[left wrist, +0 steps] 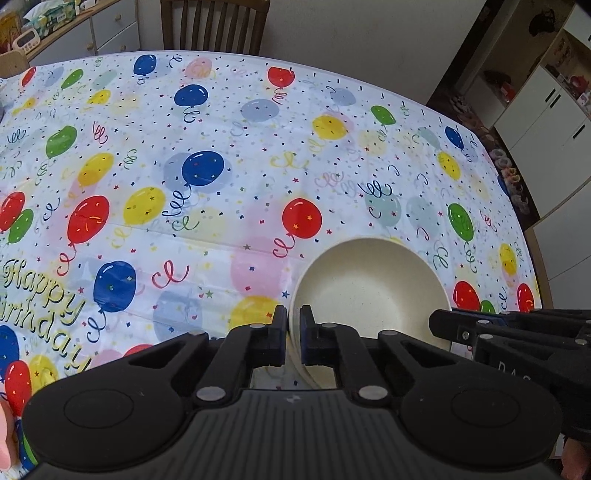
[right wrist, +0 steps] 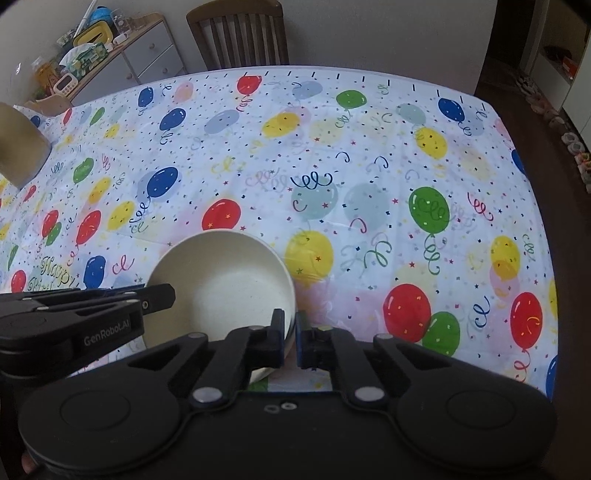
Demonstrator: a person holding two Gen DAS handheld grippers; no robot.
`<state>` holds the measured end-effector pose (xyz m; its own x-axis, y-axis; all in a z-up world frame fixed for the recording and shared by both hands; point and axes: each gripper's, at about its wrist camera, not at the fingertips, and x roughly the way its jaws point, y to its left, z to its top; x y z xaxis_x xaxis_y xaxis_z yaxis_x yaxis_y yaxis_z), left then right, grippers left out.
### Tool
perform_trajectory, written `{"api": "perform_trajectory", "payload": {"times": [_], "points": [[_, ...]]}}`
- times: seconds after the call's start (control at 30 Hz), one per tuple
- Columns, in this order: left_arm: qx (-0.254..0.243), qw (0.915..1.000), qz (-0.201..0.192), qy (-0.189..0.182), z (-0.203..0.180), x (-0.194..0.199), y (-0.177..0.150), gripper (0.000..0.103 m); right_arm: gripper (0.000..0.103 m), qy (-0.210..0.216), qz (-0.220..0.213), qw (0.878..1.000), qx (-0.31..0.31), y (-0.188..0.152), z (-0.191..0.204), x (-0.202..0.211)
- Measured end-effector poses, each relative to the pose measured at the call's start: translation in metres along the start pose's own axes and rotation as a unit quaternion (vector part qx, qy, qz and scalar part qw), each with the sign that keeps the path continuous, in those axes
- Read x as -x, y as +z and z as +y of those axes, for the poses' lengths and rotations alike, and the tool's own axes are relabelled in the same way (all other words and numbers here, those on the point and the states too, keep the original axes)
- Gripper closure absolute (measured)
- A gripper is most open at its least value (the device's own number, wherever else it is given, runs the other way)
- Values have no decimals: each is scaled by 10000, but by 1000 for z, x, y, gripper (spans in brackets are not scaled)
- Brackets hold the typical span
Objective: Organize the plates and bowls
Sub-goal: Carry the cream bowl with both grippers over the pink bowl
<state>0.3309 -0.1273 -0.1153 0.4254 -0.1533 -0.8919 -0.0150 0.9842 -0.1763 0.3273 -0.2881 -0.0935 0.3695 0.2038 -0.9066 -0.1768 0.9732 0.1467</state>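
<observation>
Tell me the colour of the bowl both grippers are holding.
Cream, faintly speckled bowl; clearest in the right wrist view.

Home dining room: chair (right wrist: 240,35), birthday tablecloth (right wrist: 332,155)

Left wrist: I look forward and down, close over the worktop (left wrist: 221,147).
Right wrist: same, from the right.
Shared: bowl (left wrist: 369,288), chair (right wrist: 240,37).

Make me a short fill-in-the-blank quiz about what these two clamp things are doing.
Both grippers pinch the rim of one cream-coloured round ___.
The left gripper grips the bowl on its ___ side.
The balloon-patterned tablecloth reads "Happy ___".
Behind the table stands a wooden ___.

Missing words: bowl; left; Birthday; chair
</observation>
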Motion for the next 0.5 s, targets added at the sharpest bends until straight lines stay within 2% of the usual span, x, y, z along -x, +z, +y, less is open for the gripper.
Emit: {"api": "perform_trajectory", "payload": {"times": [0.17, 0.5], "points": [[17, 10000, 2, -10, 3, 15, -7, 96, 99, -18, -57, 10000, 70, -4, 7, 11], [52, 9997, -228, 33, 26, 75, -21, 96, 99, 157, -273, 9992, 250, -13, 37, 51]]}}
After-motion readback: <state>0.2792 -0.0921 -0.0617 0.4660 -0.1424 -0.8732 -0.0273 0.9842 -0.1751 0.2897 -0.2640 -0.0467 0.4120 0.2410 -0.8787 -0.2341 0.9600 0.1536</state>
